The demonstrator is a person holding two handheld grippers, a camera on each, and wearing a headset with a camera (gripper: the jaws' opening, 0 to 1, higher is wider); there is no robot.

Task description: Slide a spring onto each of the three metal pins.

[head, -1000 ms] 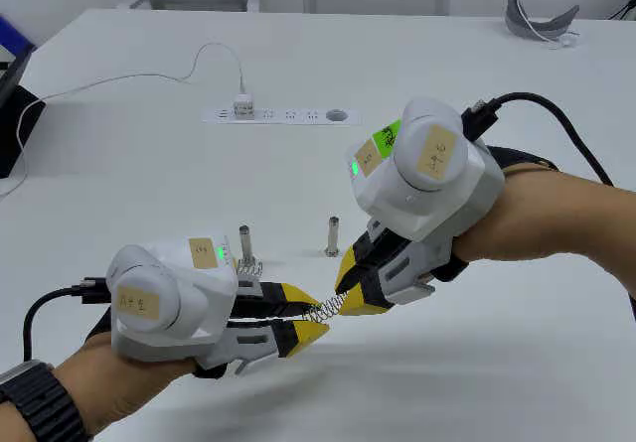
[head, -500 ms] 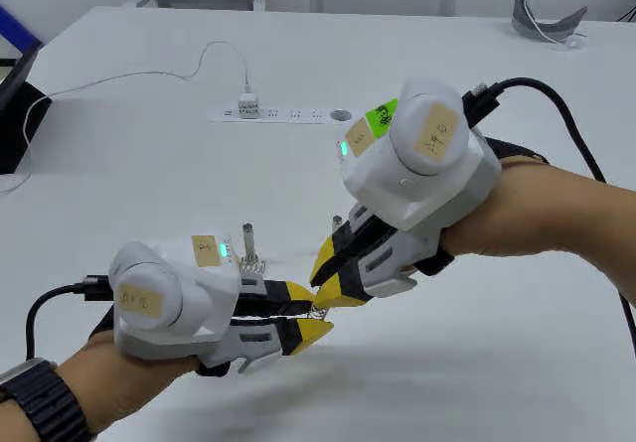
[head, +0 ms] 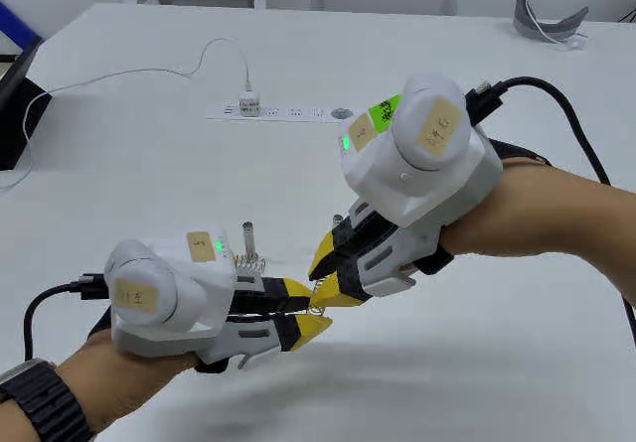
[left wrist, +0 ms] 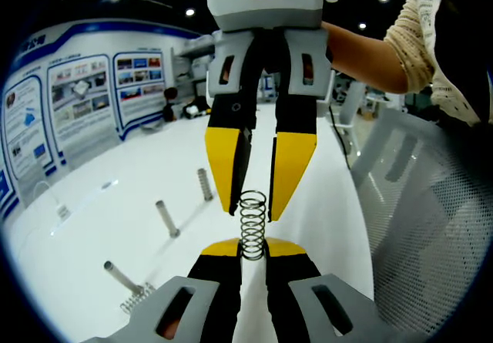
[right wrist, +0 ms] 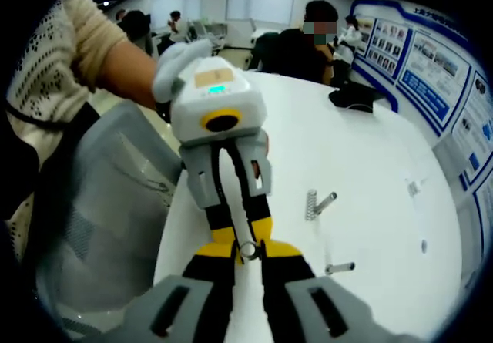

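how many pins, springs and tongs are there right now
pins: 3, near pin, middle pin, far pin
springs: 2, held spring in the left tongs, second spring at the near pin's foot; far pin looks ribbed, cannot tell
tongs: 2, left tongs, right tongs
total: 7

- left gripper (head: 304, 313): low and close to the body, jaws pointing right, about level; closed onto one end of a spring (left wrist: 252, 226).
- right gripper (head: 320, 281): higher, pitched down and to the left, its tips nose to nose with the left gripper's.
- right jaws straddle the spring's other end with a narrow gap; grip on the coil not resolvable.
- left wrist (head: 45, 397): dark band on it.
- right forearm (head: 556, 214): bare, entering from the right edge.
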